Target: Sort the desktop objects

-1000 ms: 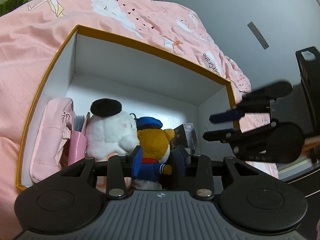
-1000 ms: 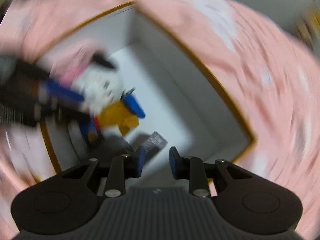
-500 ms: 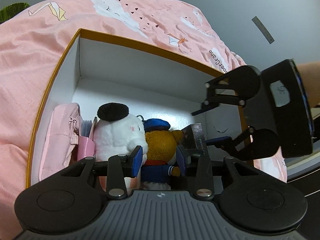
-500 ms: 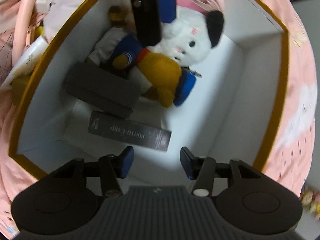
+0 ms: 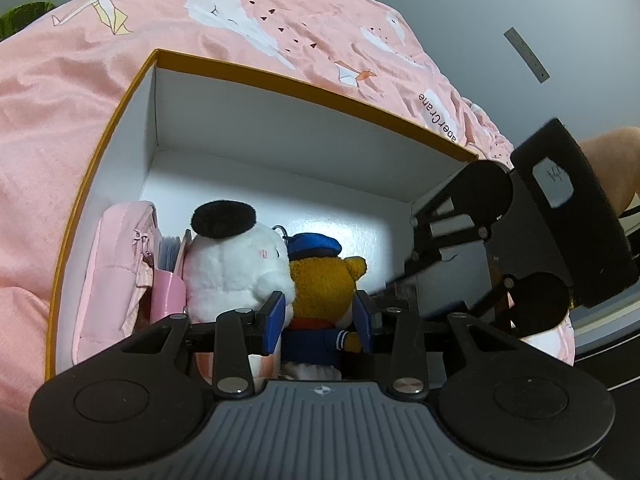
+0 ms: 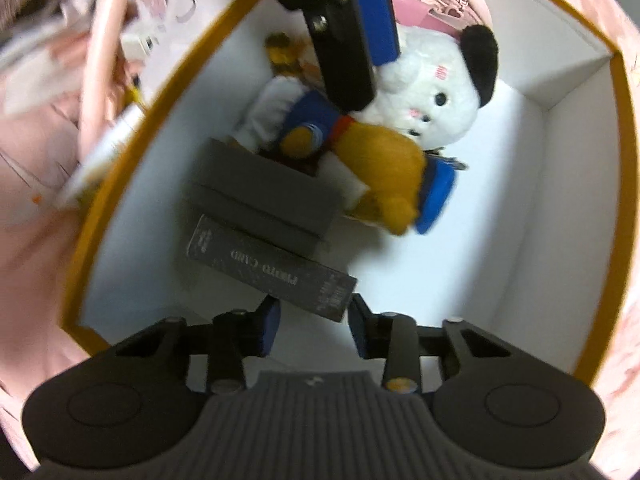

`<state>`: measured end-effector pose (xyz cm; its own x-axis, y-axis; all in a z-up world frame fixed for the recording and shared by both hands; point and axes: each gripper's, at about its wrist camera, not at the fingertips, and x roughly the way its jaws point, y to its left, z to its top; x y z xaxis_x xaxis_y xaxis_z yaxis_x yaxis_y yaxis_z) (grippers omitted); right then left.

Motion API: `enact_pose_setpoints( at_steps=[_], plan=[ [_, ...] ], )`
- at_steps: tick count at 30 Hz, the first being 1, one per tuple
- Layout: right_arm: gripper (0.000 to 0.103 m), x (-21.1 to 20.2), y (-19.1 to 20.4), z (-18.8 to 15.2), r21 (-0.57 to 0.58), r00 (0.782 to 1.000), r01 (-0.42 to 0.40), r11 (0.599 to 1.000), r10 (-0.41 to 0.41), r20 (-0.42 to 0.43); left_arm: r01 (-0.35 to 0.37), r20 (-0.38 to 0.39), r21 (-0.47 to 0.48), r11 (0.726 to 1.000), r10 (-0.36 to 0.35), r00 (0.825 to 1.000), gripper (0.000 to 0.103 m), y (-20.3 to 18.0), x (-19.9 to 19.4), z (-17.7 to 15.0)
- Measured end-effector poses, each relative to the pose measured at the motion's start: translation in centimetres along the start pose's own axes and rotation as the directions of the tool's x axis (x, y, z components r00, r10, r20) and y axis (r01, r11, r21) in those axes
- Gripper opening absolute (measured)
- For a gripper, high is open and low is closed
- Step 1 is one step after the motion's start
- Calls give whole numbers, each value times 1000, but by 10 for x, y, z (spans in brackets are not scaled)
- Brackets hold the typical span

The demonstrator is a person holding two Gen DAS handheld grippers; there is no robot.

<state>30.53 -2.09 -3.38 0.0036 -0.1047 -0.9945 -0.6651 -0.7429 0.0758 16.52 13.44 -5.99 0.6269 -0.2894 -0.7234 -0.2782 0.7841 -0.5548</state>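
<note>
Sorting is well along: an orange-rimmed box [image 5: 224, 65] with white walls sits on pink bedding [image 5: 60, 128] and already holds a pink pouch [image 5: 116, 268], a white plush [image 5: 236, 264], a bear plush in a blue cap [image 5: 320, 280], a grey case [image 6: 260, 196] and a dark card box [image 6: 272, 268]. The step in hand looks like tidying the dark card box, which lies flat beside the grey case near the box's front corner. The right gripper [image 6: 314, 326] points down into the box just over one end of it; its jaws have just been closing, part open now, pads either side of that end but apparently not yet pressing. The left gripper [image 5: 320, 316] hangs over the near rim with jaws part open around the bear plush's body; whether the pads actually pinch it I cannot tell. Next move, by my reading: lower the right jaws squarely over the card box's narrow end and close. Room is tight on the side toward the grey case and the near wall; bare white floor lies open along the far wall beyond the plush toys. The left gripper's fingers crowd the plush side, so keep the two tools apart.
</note>
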Motion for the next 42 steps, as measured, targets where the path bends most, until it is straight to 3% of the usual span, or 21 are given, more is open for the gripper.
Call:
enact_pose_setpoints(
  at_steps=[7,13,16,20,24,27,29,31,33,35,39,40,42],
  plan=[
    [39,-6,-14,-12,109,998,-53,993,47,50,-8,-17,11,1000,8,1000,42,-1,2,-3],
    [40,-9,-21,-19,176,999,-34,984,33,12,-35,-7,64,997,36,999,42,-9,-5,-6],
    [39,-21,-22,-26,210,1000,-4,978,0,19,-41,4,93,995,41,999,42,-14,-13,-8],
    [40,-51,-22,-37,298,993,95,950,-110,35,-46,21,135,990,44,999,42,-21,-26,-13],
    [40,-96,-21,-44,467,961,133,874,-228,154,-30,33,210,977,24,999,42,-37,-41,-22],
    [40,-116,18,-26,615,938,105,781,-283,198,-15,35,280,960,6,999,42,-49,-51,-31],
    [41,-123,43,-25,667,918,74,742,-311,245,5,32,312,950,-16,999,42,-57,-57,-38],
    [42,-125,67,-16,690,889,48,722,-346,300,28,30,333,943,-40,999,42,-61,-62,-45],
    [49,-120,91,-9,719,855,20,694,-385,348,31,24,365,930,-43,999,42,-67,-65,-52],
    [54,-119,112,-9,759,818,2,651,-437,373,29,24,415,909,-42,999,42,-73,-67,-58],
    [54,-101,160,-8,832,762,-36,554,-523,381,19,18,498,867,-33,999,42,-86,-66,-69],
    [54,-104,169,-13,853,763,-50,519,-532,368,16,12,516,856,-26,1000,42,-89,-64,-72],
    [53,-86,176,-17,909,803,-83,409,-512,304,7,-8,543,840,-3,1000,42,-93,-58,-77]
  ],
)
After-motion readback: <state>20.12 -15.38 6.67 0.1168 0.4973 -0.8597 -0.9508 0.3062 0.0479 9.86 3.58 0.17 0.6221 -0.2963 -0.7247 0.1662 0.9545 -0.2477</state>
